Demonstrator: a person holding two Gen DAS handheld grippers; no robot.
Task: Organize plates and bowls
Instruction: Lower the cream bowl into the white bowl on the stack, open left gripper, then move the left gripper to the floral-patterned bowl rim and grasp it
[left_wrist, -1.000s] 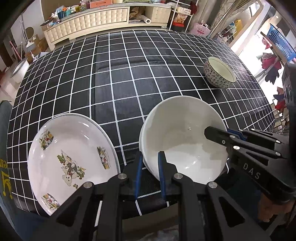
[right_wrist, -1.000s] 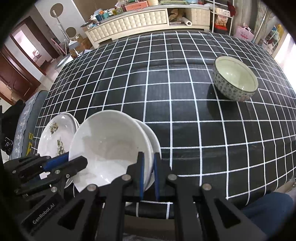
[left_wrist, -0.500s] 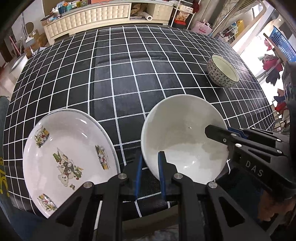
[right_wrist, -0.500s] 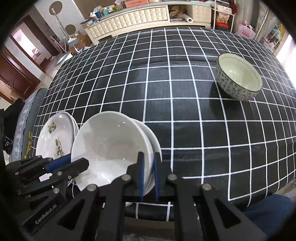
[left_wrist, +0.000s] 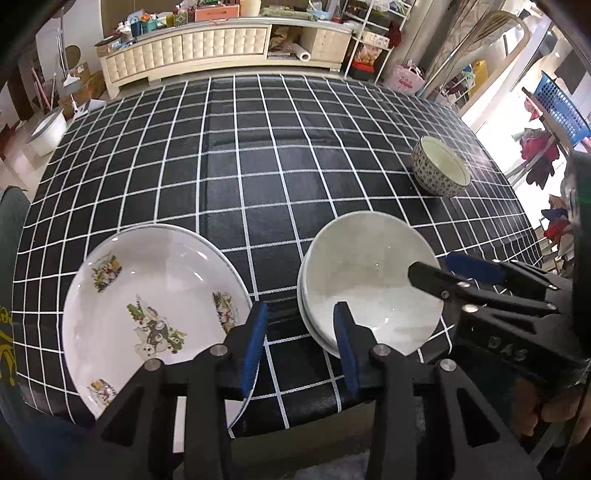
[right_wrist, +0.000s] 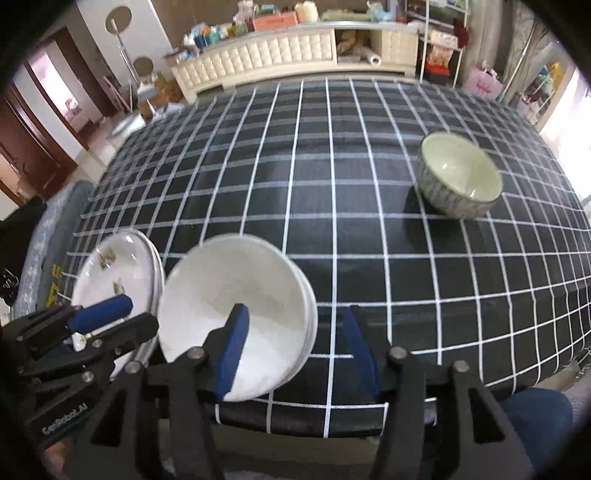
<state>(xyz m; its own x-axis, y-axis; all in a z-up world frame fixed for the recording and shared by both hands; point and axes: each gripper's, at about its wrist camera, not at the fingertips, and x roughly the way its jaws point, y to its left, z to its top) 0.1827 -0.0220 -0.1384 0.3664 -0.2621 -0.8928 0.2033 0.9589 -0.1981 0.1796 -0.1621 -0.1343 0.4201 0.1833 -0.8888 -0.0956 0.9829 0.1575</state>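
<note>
Both tools, left tool (left_wrist: 300, 334) & right tool (right_wrist: 295, 345), spread apart, empty; stacked white bowls (left_wrist: 364, 280) partly hidden behind fingers.

Right gripper (right_wrist: 293, 350): jaws spread wide, holding nothing. The left blue pad overlaps the near rim of the stacked white bowls (right_wrist: 236, 314); the right pad stands over bare cloth. The bowl stack sits at the near edge of the desk (right_wrist: 332, 192), which is covered in black cloth with a white grid. Stacked white plates with printed motifs (right_wrist: 118, 269) lie just left of the bowls. Left gripper (right_wrist: 110, 325) enters at lower left, tips over the plates, close to the bowls. A patterned bowl (right_wrist: 458, 177) stands well apart, far right. The picture is slightly blurred.
</note>
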